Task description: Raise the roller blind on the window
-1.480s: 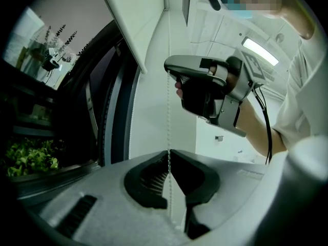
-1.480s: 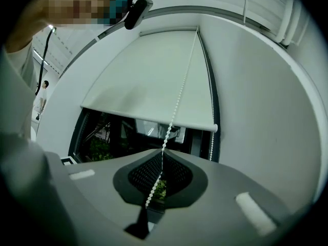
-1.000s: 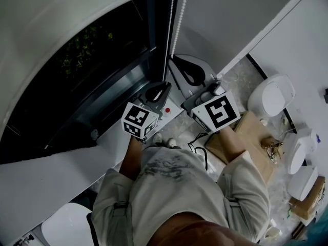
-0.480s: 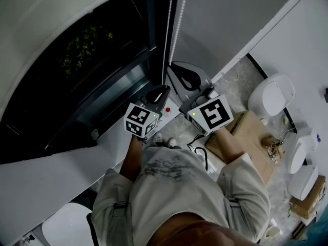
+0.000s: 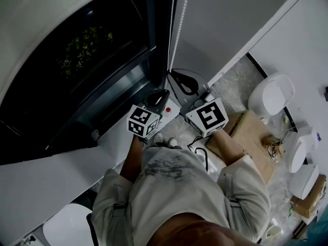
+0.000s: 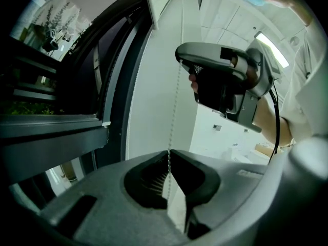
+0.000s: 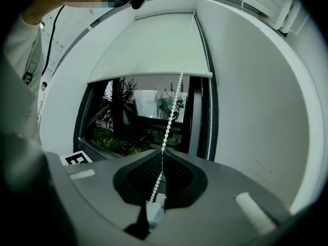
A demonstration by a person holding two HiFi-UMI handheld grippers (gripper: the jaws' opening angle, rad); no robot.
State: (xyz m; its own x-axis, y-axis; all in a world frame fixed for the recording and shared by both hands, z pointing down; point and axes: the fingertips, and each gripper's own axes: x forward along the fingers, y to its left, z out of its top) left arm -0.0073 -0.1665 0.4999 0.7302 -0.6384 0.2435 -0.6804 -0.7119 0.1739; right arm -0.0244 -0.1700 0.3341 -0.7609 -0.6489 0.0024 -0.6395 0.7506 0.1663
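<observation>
Hauling on the bead chain looks like the step in hand, left gripper and right gripper both pinched on it beside the window, roller blind only partway up, so next the person likely needs to let go and regrab higher

Bare white room, workspace-like: window ahead of right gripper, cardboard boxes and cable on floor to its right.

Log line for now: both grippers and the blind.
left gripper: shut on bead chain | right gripper: shut on bead chain | roller blind: partly raised
</observation>
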